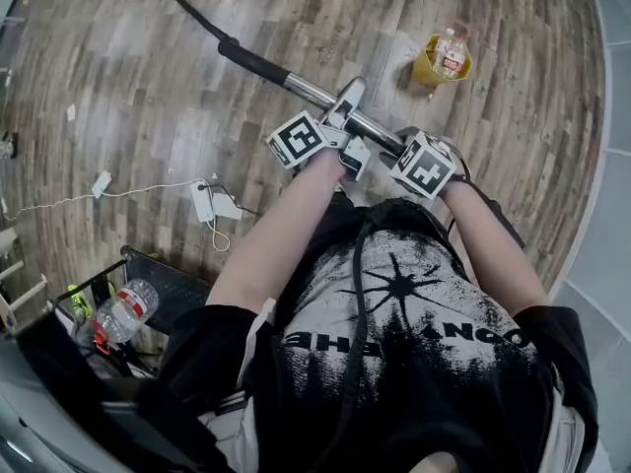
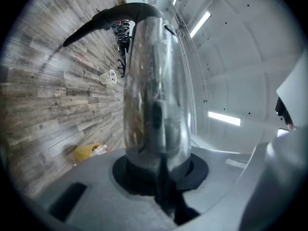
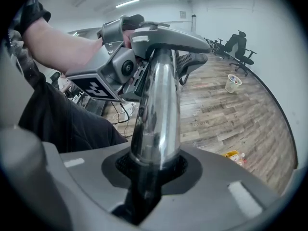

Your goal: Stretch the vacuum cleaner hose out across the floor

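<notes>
1. R gripper [image 1: 402, 144], nearest me: jaws part-closed, clamped on chrome wand tube [image 1: 311, 91].
2. L gripper [image 1: 347, 106]: jaws also clamped on same tube, further along.
3. Black hose [image 1: 187, 8] runs off wand's far end over wood floor [image 1: 118, 97]. I'd pull slow, in line w/ hose, both grips firm, no twisting.

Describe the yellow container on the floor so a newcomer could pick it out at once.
On the wood-plank floor, look beyond the chrome vacuum tube, toward the head view's upper right. A small yellow container sits there alone, a clear bottle inside. Nothing else on the floor is yellow; the other bottle lies in a black rack.
</notes>
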